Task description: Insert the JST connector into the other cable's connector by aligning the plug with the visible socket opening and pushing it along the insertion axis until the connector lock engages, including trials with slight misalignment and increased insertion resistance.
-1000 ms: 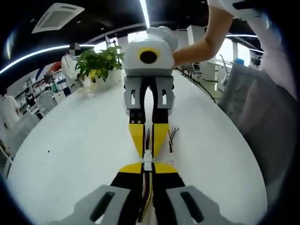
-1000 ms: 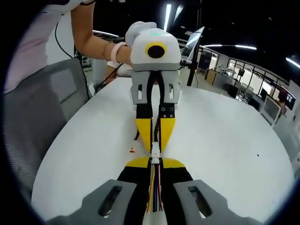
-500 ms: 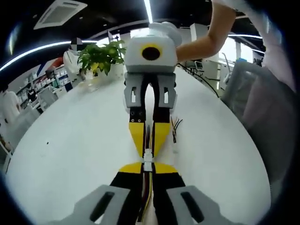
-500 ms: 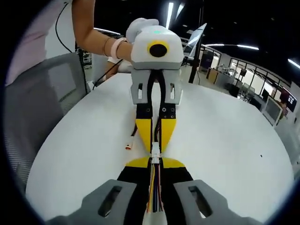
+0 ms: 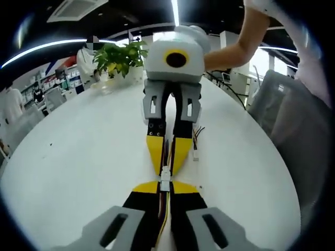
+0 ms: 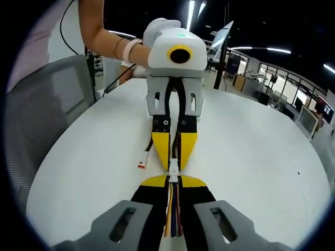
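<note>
Seemingly mated already, the small white JST connector pair sits between the two grippers' yellow tips in the left gripper view. The left gripper is clenched on its multicoloured cable, with the right gripper opposite, above the white round counter. A spare loose cable lies nearby.

From the right gripper view, the right gripper likewise grips its wires, the connector at its tips. A red-ended stray lead rests beside it.

If either hand rolls slightly, the push could go off-axis, jamming the plug or leaving the lock unengaged; pulling apart could strain the wires.
</note>
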`<state>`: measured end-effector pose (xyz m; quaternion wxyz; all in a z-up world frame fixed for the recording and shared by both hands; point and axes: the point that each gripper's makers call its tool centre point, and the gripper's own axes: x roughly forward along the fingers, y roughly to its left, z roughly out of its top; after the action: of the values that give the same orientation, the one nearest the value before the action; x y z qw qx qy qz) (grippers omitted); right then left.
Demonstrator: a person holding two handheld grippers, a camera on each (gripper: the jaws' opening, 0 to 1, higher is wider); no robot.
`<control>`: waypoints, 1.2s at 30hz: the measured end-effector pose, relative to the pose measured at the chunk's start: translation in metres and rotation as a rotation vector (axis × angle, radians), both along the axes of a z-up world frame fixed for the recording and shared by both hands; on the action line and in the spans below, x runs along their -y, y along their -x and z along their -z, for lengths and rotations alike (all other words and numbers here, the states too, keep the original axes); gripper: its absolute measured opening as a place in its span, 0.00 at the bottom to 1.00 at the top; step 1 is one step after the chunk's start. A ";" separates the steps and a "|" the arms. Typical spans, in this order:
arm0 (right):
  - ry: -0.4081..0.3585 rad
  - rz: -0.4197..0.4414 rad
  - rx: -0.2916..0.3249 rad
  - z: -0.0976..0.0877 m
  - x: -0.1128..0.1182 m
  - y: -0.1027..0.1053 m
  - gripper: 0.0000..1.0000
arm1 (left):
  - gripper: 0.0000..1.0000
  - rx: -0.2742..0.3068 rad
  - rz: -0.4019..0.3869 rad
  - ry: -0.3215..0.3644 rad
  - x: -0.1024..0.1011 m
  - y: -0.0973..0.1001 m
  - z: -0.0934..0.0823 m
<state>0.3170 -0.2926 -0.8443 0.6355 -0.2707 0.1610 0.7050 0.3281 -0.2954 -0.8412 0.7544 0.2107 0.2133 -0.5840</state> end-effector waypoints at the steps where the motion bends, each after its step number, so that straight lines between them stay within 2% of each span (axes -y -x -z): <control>1: 0.000 0.001 -0.001 0.000 0.000 0.000 0.04 | 0.00 -0.002 -0.001 0.002 0.000 0.000 0.000; 19: -0.024 0.027 -0.030 0.004 -0.001 0.001 0.04 | 0.01 -0.040 -0.021 0.034 0.005 -0.001 0.005; 27: -0.027 0.045 -0.049 0.004 0.002 0.001 0.04 | 0.04 -0.037 -0.035 0.044 0.006 -0.002 0.004; 36: -0.023 0.064 -0.061 0.004 0.003 0.000 0.04 | 0.11 -0.048 -0.049 0.038 0.008 0.002 0.003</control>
<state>0.3166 -0.2954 -0.8488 0.6556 -0.2365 0.1808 0.6939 0.3266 -0.3029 -0.8446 0.7670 0.1771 0.2251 -0.5741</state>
